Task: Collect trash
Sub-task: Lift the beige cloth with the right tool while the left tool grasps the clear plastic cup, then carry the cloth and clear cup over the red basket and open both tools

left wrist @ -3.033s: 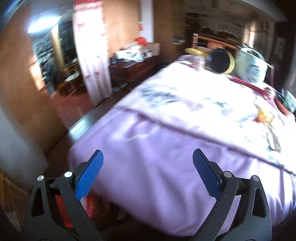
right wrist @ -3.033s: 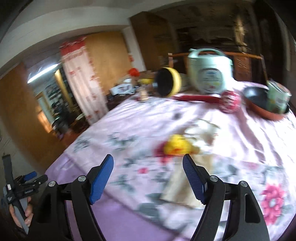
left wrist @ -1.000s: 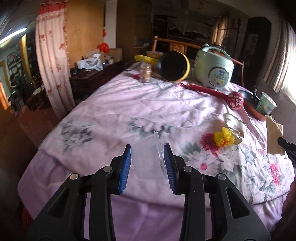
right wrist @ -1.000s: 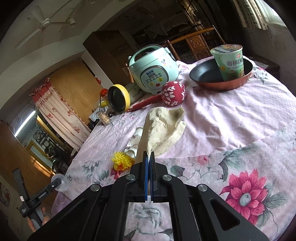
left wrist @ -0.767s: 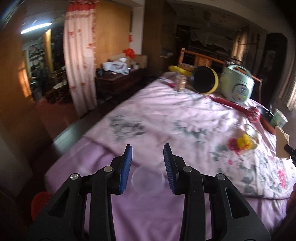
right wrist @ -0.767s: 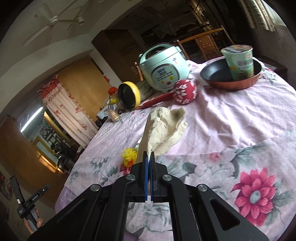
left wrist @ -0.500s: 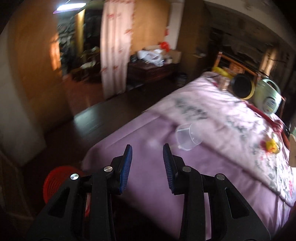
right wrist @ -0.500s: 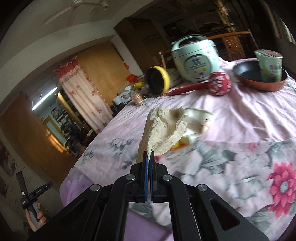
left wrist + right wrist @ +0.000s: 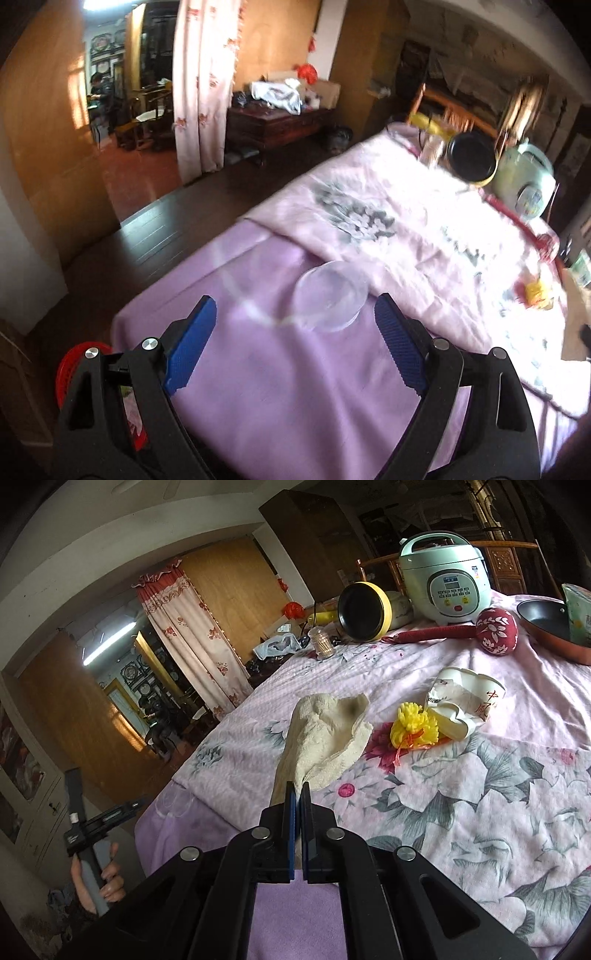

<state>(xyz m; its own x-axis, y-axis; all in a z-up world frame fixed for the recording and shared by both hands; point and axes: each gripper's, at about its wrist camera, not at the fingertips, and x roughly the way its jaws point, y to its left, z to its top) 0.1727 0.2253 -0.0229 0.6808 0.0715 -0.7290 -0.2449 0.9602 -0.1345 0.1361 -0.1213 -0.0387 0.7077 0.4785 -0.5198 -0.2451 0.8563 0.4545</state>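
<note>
A clear, thin-walled plastic cup (image 9: 330, 295) is blurred in the left wrist view, seen just ahead of the left gripper (image 9: 295, 347) and against the lilac cloth (image 9: 295, 387) that hangs over the near edge of the table; neither blue pad (image 9: 190, 345) touches it, and the jaws are opening, already spread wide. Whether the cup rests on the cloth or is in the air cannot be told. Low at the left of that view, behind the gripper's black frame, shows part of a red, ribbed plastic basket (image 9: 74, 362) on the floor. The right gripper (image 9: 294, 794) has its jaws pressed together on a crumpled beige paper towel (image 9: 325, 738), which stands up from the pads above the flowered pink tablecloth (image 9: 480, 794). Beyond the towel, on the cloth, lie a yellow pom-pom-like flower (image 9: 415, 727) and, touching it, a crushed white paper cup with red characters (image 9: 465, 705). Farther back stand a pale green rice cooker (image 9: 445, 578), a yellow-rimmed black pan (image 9: 364, 611) on its side and a red patterned mallet-shaped massager (image 9: 495, 631). At the lower left, a hand (image 9: 99, 875) grips the handle of the other tool.
</note>
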